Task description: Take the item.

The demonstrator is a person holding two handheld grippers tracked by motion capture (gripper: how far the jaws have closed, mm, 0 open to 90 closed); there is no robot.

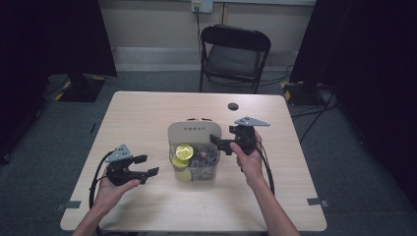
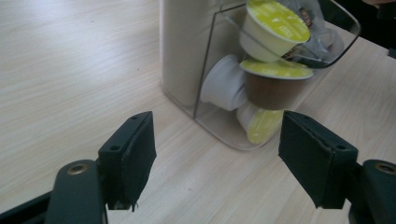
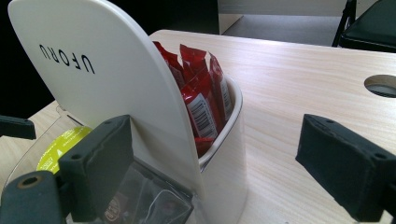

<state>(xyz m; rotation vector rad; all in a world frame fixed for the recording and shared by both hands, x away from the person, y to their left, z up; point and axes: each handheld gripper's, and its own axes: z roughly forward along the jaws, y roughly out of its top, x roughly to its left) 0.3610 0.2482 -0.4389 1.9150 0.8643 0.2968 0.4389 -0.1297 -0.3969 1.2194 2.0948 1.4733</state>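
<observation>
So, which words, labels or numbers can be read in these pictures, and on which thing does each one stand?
"UFORU": black letters, upside down in the right gripper view, on the white back panel of the holder.
Red packets: a barcode label, its print too small to read.
Yellow lid of a pod: faint print, too blurred.
Dark sachet in the clear front part: a round logo, unreadable.

I see a cream holder with black lettering and a clear front, yellow-green-lidded pods, red sachets, black claw pads, and a pale woodgrain surface.
</observation>
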